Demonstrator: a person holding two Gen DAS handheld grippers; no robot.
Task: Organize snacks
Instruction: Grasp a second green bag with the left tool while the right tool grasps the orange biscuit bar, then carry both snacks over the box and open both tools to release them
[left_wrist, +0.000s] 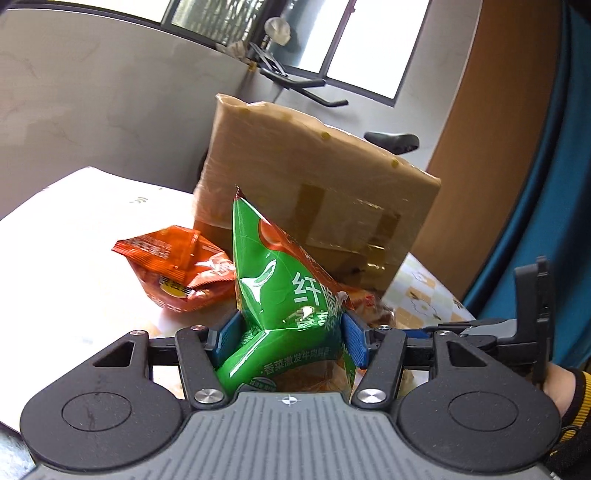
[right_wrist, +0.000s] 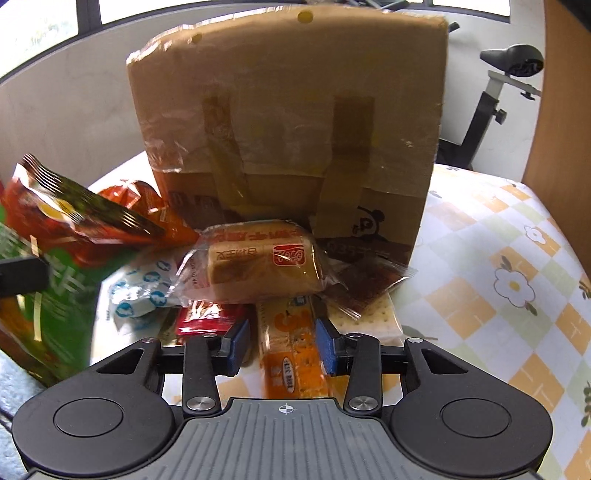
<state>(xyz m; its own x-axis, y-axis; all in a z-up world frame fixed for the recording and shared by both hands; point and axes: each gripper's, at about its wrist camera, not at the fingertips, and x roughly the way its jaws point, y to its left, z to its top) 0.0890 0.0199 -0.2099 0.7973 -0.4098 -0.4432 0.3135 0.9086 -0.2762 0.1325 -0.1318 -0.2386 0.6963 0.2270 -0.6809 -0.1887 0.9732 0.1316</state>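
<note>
The left tool (left_wrist: 288, 332) is clamped on the green snack bag (left_wrist: 284, 295), lifted above the bench (left_wrist: 74, 240); the right tool (right_wrist: 282, 345) stands apart, straddling the orange biscuit pack (right_wrist: 291, 354), whose long axis runs along the fingers toward the cardboard box (right_wrist: 288, 122); the right hand is nearer.

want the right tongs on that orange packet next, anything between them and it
Nothing visible: the orange packet lies directly between the open right tongs. The wrapped bread rests just beyond, over the packet's far end.
</note>
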